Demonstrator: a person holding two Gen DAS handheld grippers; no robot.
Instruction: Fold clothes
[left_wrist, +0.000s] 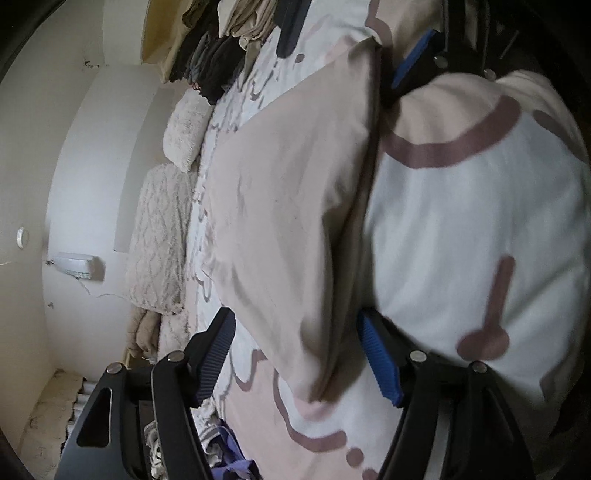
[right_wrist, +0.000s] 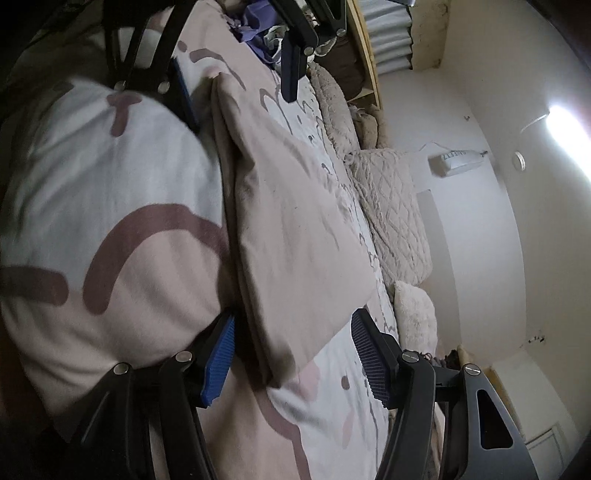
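Note:
A folded beige garment (left_wrist: 288, 206) (right_wrist: 295, 229) lies flat on a bed cover (left_wrist: 461, 221) (right_wrist: 110, 166) that is white and pink with mauve lines. My left gripper (left_wrist: 299, 354) is open, its blue-padded fingers on either side of one end of the garment. At the opposite end my right gripper (right_wrist: 293, 360) is open in the same way, a finger on each side of the garment's corner. Each gripper also shows at the top of the other's view: the right gripper (left_wrist: 351, 48) and the left gripper (right_wrist: 236, 81). Neither is closed on the cloth.
A quilted pillow (left_wrist: 159, 240) (right_wrist: 391, 206) and a fluffy pillow (left_wrist: 184, 129) (right_wrist: 413, 310) line the bed's wall side. Dark clothes (left_wrist: 210, 66) are piled past one end of the garment, purple cloth (left_wrist: 229, 450) (right_wrist: 258, 37) past the other. A white wall unit (right_wrist: 454, 162) hangs above.

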